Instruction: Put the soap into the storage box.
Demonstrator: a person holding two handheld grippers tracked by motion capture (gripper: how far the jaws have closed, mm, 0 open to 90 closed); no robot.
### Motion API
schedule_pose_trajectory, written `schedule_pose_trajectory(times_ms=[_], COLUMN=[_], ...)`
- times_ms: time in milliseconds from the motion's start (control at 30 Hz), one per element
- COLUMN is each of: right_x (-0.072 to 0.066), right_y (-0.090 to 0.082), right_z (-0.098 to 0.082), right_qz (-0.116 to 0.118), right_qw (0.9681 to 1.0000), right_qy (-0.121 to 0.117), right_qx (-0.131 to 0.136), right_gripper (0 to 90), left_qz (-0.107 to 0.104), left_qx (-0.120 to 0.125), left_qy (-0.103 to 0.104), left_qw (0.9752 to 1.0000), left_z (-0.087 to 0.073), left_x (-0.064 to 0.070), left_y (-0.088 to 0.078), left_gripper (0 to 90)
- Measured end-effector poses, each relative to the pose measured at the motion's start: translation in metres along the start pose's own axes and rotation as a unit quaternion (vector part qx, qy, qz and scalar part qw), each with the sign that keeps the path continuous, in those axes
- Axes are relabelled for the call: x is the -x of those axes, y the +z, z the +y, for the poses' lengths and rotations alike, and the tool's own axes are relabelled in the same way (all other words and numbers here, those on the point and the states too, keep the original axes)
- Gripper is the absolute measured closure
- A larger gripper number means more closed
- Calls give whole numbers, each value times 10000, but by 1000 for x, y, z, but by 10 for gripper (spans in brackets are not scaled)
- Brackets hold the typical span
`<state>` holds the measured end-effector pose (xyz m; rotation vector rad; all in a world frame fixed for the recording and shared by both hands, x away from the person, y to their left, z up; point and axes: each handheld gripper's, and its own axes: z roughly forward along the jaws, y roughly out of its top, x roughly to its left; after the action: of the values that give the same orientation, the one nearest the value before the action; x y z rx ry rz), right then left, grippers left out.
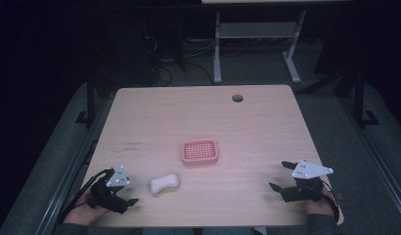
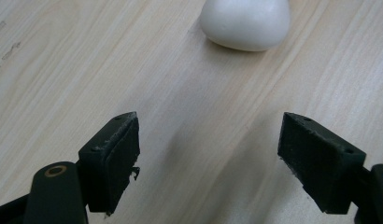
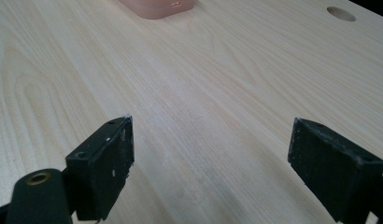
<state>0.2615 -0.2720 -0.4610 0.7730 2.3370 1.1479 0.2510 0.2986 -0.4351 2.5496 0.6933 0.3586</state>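
Observation:
A white bone-shaped soap bar (image 1: 164, 183) lies on the wooden table (image 1: 198, 117) near the front left. A pink slotted soap dish (image 1: 200, 152) sits just behind it, near the middle. My left gripper (image 1: 124, 188) rests at the front left edge, open, a short way left of the soap. In the left gripper view the soap (image 2: 245, 23) lies ahead of my open left gripper (image 2: 208, 154), apart from both pads. My right gripper (image 1: 278, 175) is at the front right, open and empty. In the right gripper view it (image 3: 210, 163) faces bare wood, with the pink dish (image 3: 157, 7) far ahead.
A round cable hole (image 1: 237, 98) is near the table's far edge and appears in the right gripper view too (image 3: 341, 13). White desk legs (image 1: 217, 49) and cables stand on the dark floor behind the table.

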Motion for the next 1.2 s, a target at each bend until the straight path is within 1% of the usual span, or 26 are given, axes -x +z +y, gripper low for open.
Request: schedule_pose_trajectory(times_ms=[100,233,400,433,467,700,967,1200], right_x=[0,-1,-1,-1,-1,-2,-2,-2], right_y=[0,-1,0,0,0,1,1,1], right_z=[0,1,1,1,1,1,1,0], right_qz=[2,-8,13,15,18,49,58,56], right_qw=[10000,10000,10000,10000,10000,10000,10000,10000], right_qy=[15,-9,-32,-29,-1,-27,-29,-22], right_qx=[-15,0,-15,-17,-8,-22,-23,-22], right_gripper=[137,137,137,137,137,137,137,138], left_qz=[-4,-7,1,5,-20,-23,-85,-155], left_qx=[11,3,22,17,0,34,48,43], left_qy=[-1,94,143,183,175,223,283,382], left_qw=[10000,10000,9999,9998,9998,9997,9996,9991], left_z=[1,3,7,8,9,13,20,31], left_x=[0,2,4,4,5,6,7,9], left_y=[0,-1,-1,0,0,2,3,7], left_gripper=[205,206,208,208,211,211,211,211])
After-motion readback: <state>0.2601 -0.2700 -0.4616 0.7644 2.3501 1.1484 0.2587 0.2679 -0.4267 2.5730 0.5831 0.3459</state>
